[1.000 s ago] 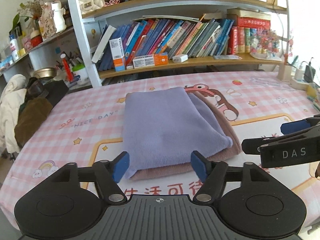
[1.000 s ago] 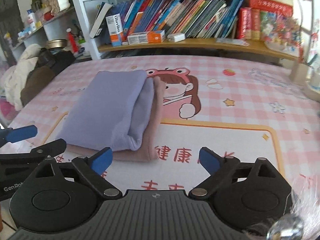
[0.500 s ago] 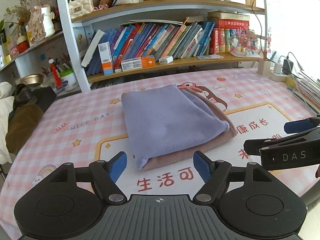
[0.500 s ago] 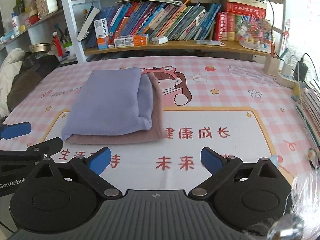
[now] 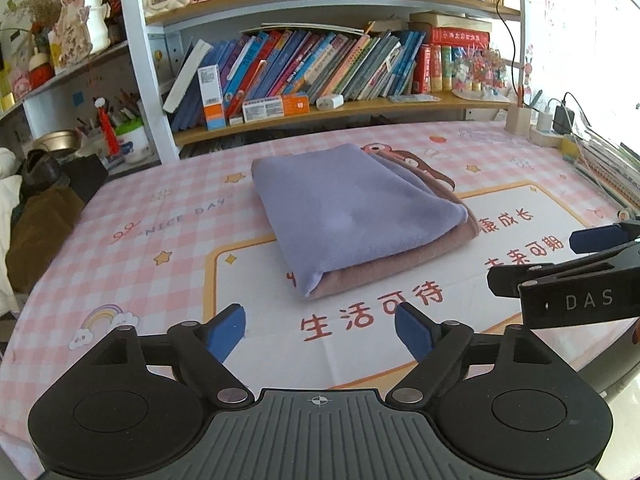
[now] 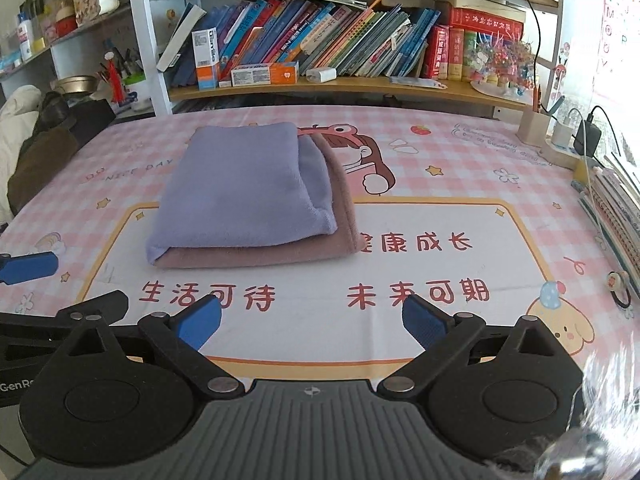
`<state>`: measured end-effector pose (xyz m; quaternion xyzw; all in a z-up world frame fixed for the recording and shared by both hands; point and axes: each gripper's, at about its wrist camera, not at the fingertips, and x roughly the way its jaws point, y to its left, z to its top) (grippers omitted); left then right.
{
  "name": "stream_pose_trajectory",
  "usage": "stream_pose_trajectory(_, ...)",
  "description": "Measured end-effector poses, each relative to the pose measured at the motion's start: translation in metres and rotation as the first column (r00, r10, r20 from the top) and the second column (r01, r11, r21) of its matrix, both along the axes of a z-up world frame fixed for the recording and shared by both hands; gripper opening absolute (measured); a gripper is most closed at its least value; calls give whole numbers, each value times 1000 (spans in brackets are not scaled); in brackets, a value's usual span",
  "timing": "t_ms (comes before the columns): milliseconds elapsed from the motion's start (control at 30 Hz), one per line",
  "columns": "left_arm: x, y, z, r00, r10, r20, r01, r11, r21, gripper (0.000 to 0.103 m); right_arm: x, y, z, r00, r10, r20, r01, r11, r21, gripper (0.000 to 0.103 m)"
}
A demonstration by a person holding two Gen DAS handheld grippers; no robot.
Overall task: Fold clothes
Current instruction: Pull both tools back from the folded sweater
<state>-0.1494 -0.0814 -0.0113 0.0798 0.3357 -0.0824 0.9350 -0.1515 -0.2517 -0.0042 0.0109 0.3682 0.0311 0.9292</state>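
Clothes, folded and stacked: lilac garment (image 5: 352, 208) on top of dusty-pink garment (image 5: 400, 264), pink edge peeking out along the near and right sides. Stack at centre of frame in the left wrist view, centre-left in the right wrist view (image 6: 244, 192), lying flat on the worktop (image 5: 160, 240), partly over a printed cartoon figure (image 6: 360, 156). Pink checked cover with a white, yellow-bordered panel and red characters (image 6: 416, 292) across the worktop, just below the stack.

Left tongs (image 5: 320, 330) at bottom centre of their own view, blue pads (image 5: 226, 330) spreading apart, nothing between them, well short of the stack's near corner. Same tongs seen at the far left edge of the right wrist view. Right tongs (image 6: 310, 318) at bottom centre of their own view, blue pads (image 6: 424, 320) set wide, nothing between them but bare printed cover; also visible at the right edge of the left wrist view (image 5: 560, 268), apart from the clothes.

Bookshelf (image 5: 328, 108) along the top of both frames, row of leaning books (image 6: 320, 44). Heap of dark and pale clothing (image 5: 36, 208) at the left edge. Power strip with chargers (image 6: 568, 140) and a stack of notebooks (image 6: 616, 208) at the right edge.
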Motion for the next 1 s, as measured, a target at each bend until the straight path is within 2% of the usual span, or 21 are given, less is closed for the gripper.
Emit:
stream_pose_trajectory(267, 8, 14, -3, 999, 4, -43, -7, 997, -81, 94, -1, 4, 0, 1000, -23, -20, 23, 1000, -20, 98)
stream_pose_trajectory(567, 19, 26, -14, 991, 23, -129, -46, 983, -175, 95, 6, 2, -8, 998, -29, -62, 27, 999, -27, 99)
stream_pose_trajectory(800, 26, 24, -14, 992, 70, -102, -86, 984, -156, 95, 20, -7, -14, 996, -26, -87, 24, 999, -20, 99)
stream_pose_trajectory(1000, 44, 26, -23, 981, 101, -166, -132, 973, -187, 95, 41, -14, -19, 995, 2, -100, -2, 1000, -1, 99)
